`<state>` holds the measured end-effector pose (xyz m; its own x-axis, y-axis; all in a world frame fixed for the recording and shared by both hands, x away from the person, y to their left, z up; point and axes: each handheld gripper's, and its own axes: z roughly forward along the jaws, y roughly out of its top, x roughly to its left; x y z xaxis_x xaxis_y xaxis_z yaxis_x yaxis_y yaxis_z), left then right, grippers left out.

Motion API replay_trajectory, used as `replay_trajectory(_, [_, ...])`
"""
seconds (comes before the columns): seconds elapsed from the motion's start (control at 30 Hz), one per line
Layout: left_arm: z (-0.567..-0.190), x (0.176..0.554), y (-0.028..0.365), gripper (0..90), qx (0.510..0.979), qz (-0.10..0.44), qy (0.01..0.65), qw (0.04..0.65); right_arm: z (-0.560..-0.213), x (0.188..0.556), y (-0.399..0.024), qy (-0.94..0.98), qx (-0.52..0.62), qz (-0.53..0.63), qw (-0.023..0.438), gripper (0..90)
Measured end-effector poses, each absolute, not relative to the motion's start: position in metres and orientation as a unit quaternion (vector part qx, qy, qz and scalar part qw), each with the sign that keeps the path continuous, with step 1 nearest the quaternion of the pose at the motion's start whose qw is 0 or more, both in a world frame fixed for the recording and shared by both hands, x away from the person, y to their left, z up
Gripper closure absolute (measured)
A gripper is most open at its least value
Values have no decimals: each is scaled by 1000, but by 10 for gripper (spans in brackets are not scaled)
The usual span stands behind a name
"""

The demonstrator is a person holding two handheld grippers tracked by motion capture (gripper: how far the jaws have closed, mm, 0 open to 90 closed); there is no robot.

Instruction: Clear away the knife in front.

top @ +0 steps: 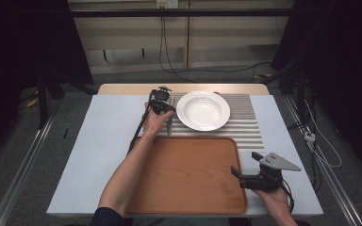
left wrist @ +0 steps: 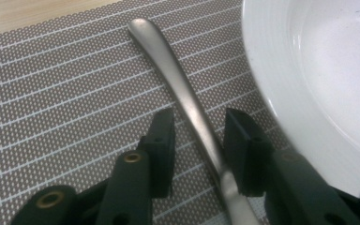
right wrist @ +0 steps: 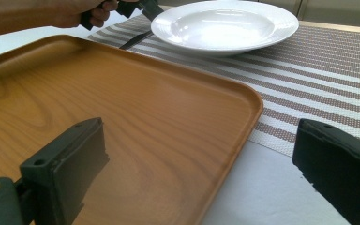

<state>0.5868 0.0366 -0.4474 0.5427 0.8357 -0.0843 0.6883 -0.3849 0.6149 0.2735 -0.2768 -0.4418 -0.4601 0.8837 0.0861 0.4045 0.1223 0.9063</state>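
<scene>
A silver utensil handle (left wrist: 168, 56) lies on the striped placemat (left wrist: 65, 84), just left of the white plate (left wrist: 318, 70). My left gripper (left wrist: 199, 140) points down over it, jaws astride the handle with a small gap on each side, so the pads do not press on it. In the high view the left gripper (top: 166, 112) stands at the plate's (top: 202, 111) left rim, with the utensil (top: 168, 127) reaching toward the tray. My right gripper (top: 245, 164) rests open by the right edge of the wooden tray (top: 188, 174), nothing between its jaws (right wrist: 201, 173).
The tray (right wrist: 122, 103) sits on the near half of the white table (top: 103, 141). Beyond it the placemat (top: 247, 127) carries the plate (right wrist: 225, 23). Cables hang at the wall behind and trail off the table's right side.
</scene>
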Motion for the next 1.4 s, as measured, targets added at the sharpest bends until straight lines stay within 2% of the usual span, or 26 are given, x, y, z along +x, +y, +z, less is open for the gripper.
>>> replay_trajectory(0.2, [-447, 589, 33, 732, 820, 114, 471, 304, -441, 273, -277, 708, 454, 481, 249, 30])
replay_trajectory(0.37, [-445, 591, 31, 746, 816, 105, 487, 293, -441, 272, -276, 709, 452, 481, 248, 30])
replay_trajectory(0.7, [-443, 598, 32, 796, 826, 86, 474, 293, -441, 272, -278, 707, 455, 481, 249, 30])
replay_trajectory(1.1, [-438, 604, 50, 801, 852, 88, 446, 259, -442, 271, -279, 707, 456, 481, 247, 30])
replay_trajectory(1.4, [-439, 605, 55, 792, 849, 91, 454, 254, -442, 273, -277, 708, 456, 480, 246, 30])
